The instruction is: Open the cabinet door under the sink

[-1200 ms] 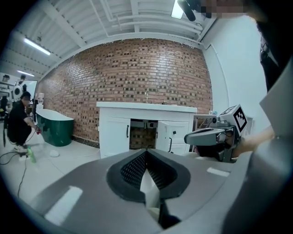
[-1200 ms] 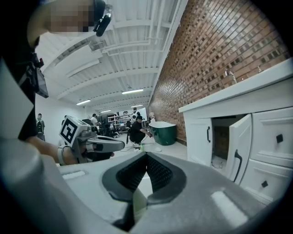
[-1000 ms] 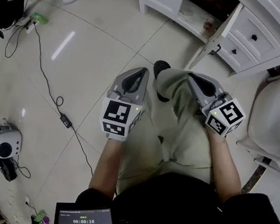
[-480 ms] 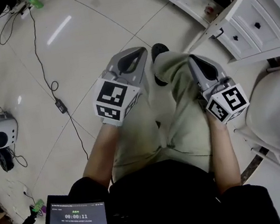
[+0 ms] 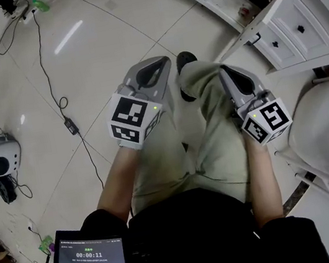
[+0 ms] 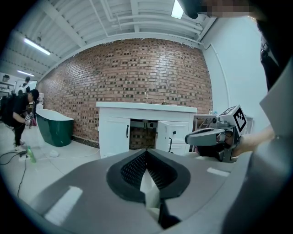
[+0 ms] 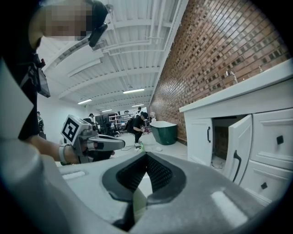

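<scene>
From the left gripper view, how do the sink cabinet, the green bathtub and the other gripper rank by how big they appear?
1. sink cabinet
2. right gripper, enlarged by sitting near the camera
3. green bathtub, far off

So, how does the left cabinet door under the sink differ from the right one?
The left door is shut and sits flat in the front; the right door stands swung open into the room. The left door covers its half, while the right door leaves the opening exposed. Both are white with black vertical handles.
</scene>
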The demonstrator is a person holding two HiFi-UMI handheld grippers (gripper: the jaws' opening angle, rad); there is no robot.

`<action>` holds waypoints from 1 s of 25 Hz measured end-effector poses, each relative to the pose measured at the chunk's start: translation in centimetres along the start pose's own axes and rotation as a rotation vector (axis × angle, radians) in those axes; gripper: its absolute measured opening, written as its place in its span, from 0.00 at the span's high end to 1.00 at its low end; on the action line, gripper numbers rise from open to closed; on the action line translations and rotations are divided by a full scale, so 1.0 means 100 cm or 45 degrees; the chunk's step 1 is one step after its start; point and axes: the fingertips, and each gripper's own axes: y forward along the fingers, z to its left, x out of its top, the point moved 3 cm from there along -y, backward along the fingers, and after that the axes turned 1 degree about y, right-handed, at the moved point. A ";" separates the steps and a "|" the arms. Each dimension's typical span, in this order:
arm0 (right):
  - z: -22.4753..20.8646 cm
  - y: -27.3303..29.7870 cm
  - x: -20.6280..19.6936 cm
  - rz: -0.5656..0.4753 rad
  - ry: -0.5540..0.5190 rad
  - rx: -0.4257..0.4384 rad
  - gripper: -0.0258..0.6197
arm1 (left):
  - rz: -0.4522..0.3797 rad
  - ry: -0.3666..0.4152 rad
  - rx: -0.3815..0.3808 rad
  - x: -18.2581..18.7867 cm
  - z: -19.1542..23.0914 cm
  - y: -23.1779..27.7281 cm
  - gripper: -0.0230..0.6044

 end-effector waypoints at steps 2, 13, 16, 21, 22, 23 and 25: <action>0.000 0.000 0.000 -0.001 -0.002 -0.002 0.97 | -0.002 -0.001 0.000 0.000 0.000 0.000 0.93; 0.001 -0.001 0.001 0.003 -0.011 -0.002 0.97 | -0.014 -0.008 -0.001 0.002 -0.001 -0.002 0.93; 0.001 -0.002 0.001 0.006 -0.012 -0.002 0.97 | -0.019 -0.013 -0.003 0.003 -0.001 -0.003 0.93; 0.001 -0.003 0.001 0.005 -0.009 0.000 0.97 | -0.023 -0.016 -0.004 0.003 -0.002 -0.003 0.93; 0.001 -0.003 0.001 0.005 -0.009 0.000 0.97 | -0.023 -0.017 -0.004 0.003 -0.001 -0.003 0.93; 0.001 -0.003 0.001 0.005 -0.009 0.000 0.97 | -0.025 -0.018 -0.005 0.003 -0.001 -0.003 0.93; 0.000 -0.003 0.001 0.006 -0.007 0.001 0.97 | -0.029 -0.020 -0.006 0.004 -0.001 -0.003 0.94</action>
